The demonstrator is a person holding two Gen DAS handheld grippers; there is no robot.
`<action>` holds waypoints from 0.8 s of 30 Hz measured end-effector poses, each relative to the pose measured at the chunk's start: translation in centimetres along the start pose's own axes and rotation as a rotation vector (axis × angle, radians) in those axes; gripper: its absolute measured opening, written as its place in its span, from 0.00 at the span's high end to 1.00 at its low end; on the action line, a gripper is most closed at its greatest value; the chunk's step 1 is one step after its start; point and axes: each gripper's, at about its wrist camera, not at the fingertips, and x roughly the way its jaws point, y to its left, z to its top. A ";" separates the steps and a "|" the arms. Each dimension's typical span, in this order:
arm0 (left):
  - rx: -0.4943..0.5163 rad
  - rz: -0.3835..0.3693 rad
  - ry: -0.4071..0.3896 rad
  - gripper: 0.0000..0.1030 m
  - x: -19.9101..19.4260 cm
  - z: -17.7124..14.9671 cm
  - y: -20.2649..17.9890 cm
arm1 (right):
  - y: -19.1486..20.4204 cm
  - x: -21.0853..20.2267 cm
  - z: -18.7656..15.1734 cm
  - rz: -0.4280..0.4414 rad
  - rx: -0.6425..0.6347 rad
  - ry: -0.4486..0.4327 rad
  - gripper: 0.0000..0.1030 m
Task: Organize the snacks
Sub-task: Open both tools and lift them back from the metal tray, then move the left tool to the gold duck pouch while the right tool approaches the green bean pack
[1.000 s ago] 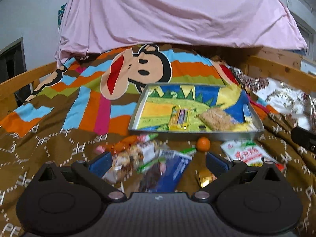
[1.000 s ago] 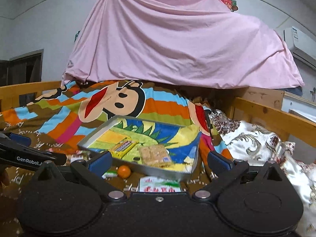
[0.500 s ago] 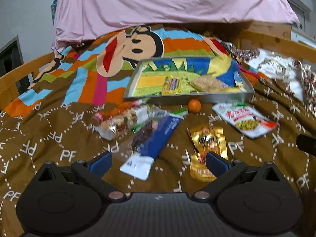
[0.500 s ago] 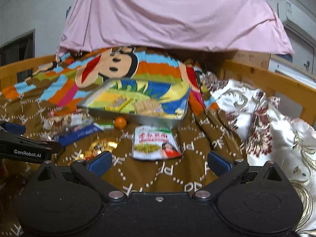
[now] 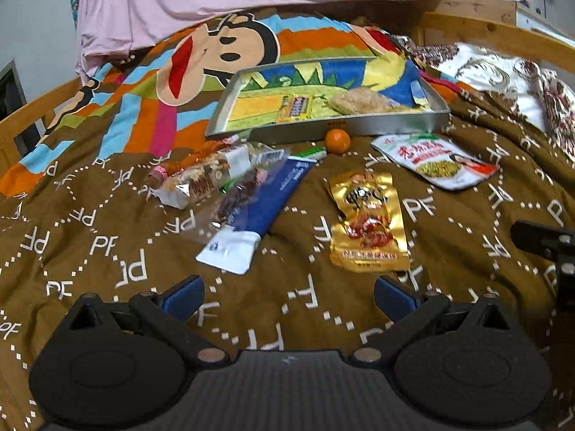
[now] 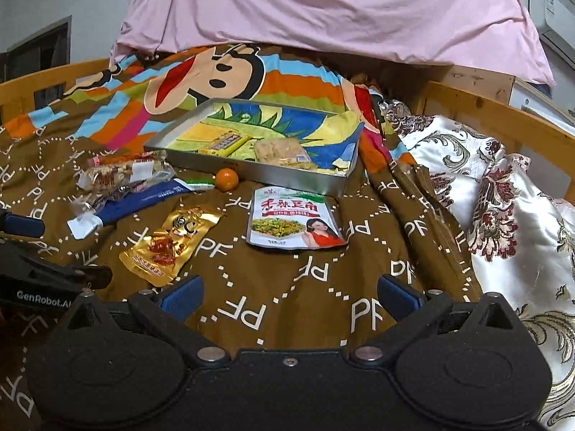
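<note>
The metal tray (image 5: 359,125) held a yellow packet (image 5: 294,107) and a cracker bar (image 5: 361,102). Other snacks, including a gold pouch (image 5: 368,222), lay on the brown blanket (image 5: 287,298) before it. Both the left gripper (image 5: 287,292) and right gripper (image 6: 289,292) hung spread and empty over bare blanket.

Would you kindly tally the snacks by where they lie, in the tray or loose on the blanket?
In the tray: 2, yellow pack, crumbly cake.
Loose on the blanket: at least 5, orange, white pouch, gold pouch, blue packet, clear-wrapped pastry.
Total: at least 7.
</note>
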 end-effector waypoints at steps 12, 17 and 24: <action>0.025 -0.009 0.039 0.00 1.0 0.0 -0.9 | -0.6 1.2 0.1 -0.032 -0.004 -0.010 0.01; 0.046 -0.006 0.031 0.00 1.5 0.3 -0.9 | -1.4 2.2 0.7 -0.040 0.003 -0.055 0.01; 0.075 -0.048 0.006 0.00 2.4 1.4 -0.4 | -2.1 4.6 1.6 -0.001 -0.013 -0.128 0.01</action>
